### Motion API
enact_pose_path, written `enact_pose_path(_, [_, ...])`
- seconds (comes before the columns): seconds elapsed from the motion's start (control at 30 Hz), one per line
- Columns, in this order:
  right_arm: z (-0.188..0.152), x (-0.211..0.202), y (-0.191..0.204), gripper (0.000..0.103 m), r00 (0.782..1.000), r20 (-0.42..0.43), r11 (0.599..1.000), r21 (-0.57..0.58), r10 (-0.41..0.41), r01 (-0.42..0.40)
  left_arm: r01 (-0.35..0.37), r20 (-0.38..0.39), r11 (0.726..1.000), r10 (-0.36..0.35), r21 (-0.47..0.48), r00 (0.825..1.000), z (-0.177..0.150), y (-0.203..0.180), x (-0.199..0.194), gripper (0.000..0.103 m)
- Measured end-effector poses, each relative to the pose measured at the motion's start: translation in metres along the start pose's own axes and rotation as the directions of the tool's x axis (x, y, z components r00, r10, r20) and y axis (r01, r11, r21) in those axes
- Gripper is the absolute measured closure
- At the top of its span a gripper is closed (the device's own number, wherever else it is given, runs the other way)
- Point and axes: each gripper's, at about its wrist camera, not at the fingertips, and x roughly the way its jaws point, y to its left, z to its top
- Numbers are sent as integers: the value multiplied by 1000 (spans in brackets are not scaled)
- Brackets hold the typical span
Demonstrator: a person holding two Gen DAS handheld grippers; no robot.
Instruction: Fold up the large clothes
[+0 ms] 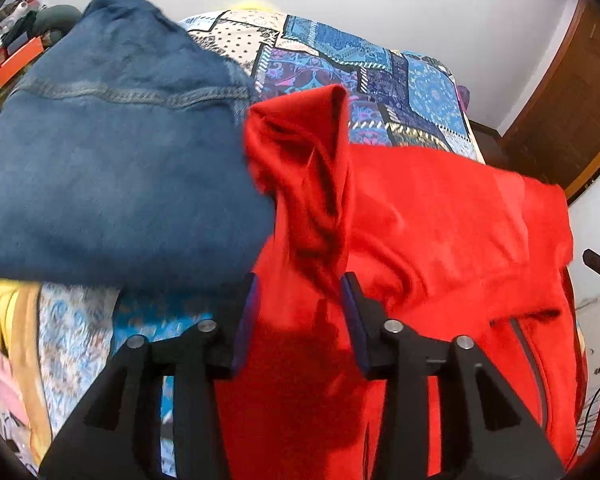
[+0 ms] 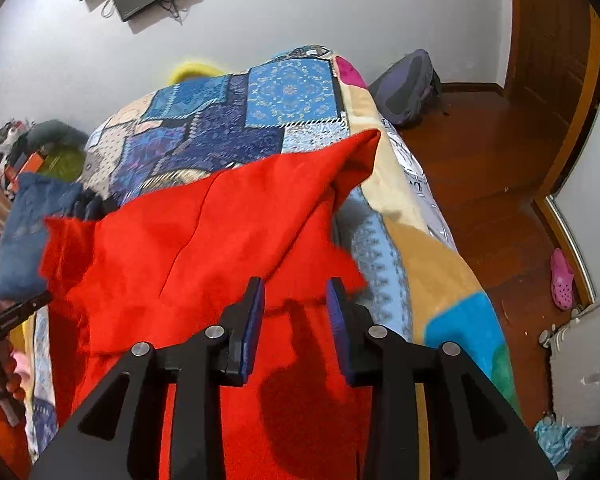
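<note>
A large red garment [image 1: 440, 220] lies spread over a bed with a patchwork blue cover [image 1: 360, 64]. A raised fold of it stands between the fingers of my left gripper [image 1: 300, 292], which is open; the blue pads do not press the cloth. A folded blue denim garment [image 1: 112, 160] lies against the red one on its left. In the right wrist view the red garment [image 2: 204, 240] reaches to a corner near the bed's right edge. My right gripper [image 2: 296, 292] hangs open just above its near part, with nothing pinched. The denim garment [image 2: 24, 236] shows at far left.
The bed cover [image 2: 236, 120] drops off at the right onto a wooden floor [image 2: 480, 168], where a dark backpack [image 2: 408, 88] and a pink shoe [image 2: 562, 280] lie. A wooden door [image 1: 572, 92] stands at the right. Clutter [image 1: 16, 48] is piled beyond the bed's left side.
</note>
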Motion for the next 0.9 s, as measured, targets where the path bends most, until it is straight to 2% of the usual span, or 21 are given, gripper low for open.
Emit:
enact_pose_path(0.2, [-31,-32,6,61,1000,-4,998,-64,-21,21,-2,-19,1000,2,-16,1000,-38,17,-31,53])
enact_pose_path(0.43, [-72,-62,5,59,999,-17,996,-89,-27,26,-4,-87,997,-3,-71,996,-90,53,-49,50])
enact_pose_path(0.53, [-89,-73,1,54,999,-27,996,-80,-27,25,0,-120,994,-13,-105,993,-112,69,-51,50])
enact_pose_path(0.67, [-107,-86,-4,54,999,-27,998,-62,-30,29,9,-159,988,-34,-154,987,-139,85,-52,50])
enact_pose_path(0.9, [-139,-95,-18,53,999,-50,1000,24,-10,11,45,-213,981,-86,-190,973,-186,90,-51,50])
